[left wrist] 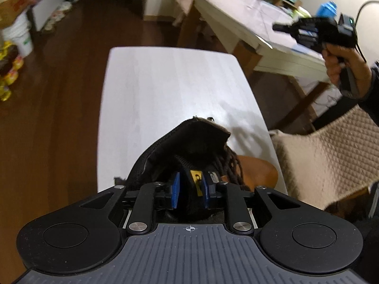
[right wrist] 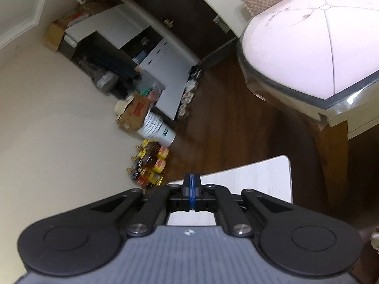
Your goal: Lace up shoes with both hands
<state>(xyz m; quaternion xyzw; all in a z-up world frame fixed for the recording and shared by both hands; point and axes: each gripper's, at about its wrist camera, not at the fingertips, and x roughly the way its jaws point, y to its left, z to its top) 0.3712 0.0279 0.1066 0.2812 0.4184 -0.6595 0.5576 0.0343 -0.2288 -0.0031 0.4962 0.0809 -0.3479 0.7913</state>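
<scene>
The black soft-sided shoe (left wrist: 187, 151) sits low in the frame's centre on the white table (left wrist: 165, 90), with the left gripper (left wrist: 190, 193) spread around its tongue. It looks light and floppy; its dark braided laces (left wrist: 233, 165) are limp, best pinched near an end. The right gripper (right wrist: 192, 195), pressed together empty, hangs at the upper right.

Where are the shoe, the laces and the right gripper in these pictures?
shoe (left wrist: 189, 139): left wrist view, on its black upper.
laces (left wrist: 233, 165): left wrist view, on the dark bundle at the shoe's right side.
right gripper (left wrist: 278, 27): left wrist view, at its fingertips, upper right, blurred.
</scene>
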